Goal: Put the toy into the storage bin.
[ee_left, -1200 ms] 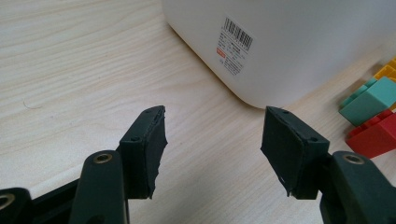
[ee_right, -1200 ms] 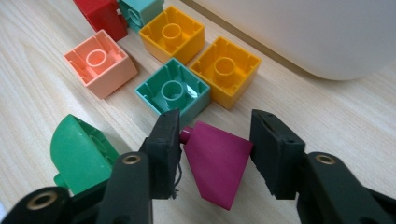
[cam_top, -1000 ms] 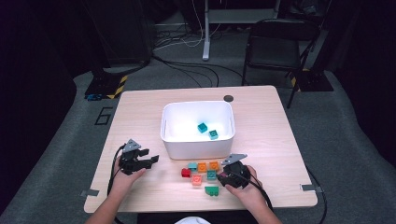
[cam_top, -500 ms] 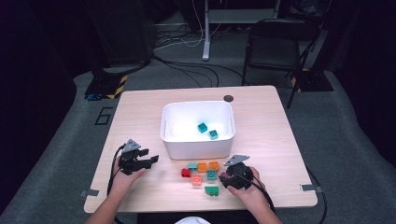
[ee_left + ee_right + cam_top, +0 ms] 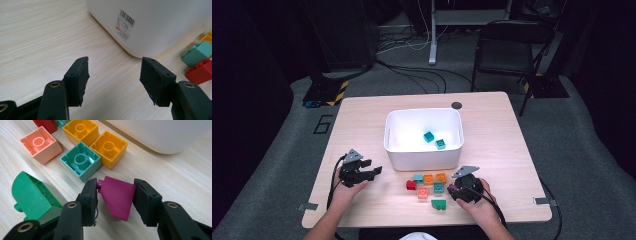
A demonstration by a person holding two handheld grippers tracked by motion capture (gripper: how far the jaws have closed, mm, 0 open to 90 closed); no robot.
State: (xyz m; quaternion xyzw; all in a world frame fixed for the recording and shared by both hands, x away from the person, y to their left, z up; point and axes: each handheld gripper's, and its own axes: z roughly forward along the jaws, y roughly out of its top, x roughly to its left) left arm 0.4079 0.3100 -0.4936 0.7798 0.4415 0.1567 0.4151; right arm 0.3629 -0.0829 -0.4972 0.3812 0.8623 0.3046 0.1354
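So the magenta brick [image 5: 117, 197] is pinched between the fingers [image 5: 90, 195] of the right gripper [image 5: 115, 201], low on the counter [image 5: 190, 177]. The jaws have just been closing, and both pads look pressed against its sides, stud end poking toward the left pad. A grip across the flat sides is probably chosen so it won't twist when lifted toward the white bin [image 5: 423, 135], where two teal bricks [image 5: 434, 140] are already sitting. A teal block [image 5: 81, 161] is found just beyond the left finger, a green one [image 5: 32, 195] off to its side. The left gripper [image 5: 113, 80] is kept parked with fingers well apart on nothing, bin corner just ahead.
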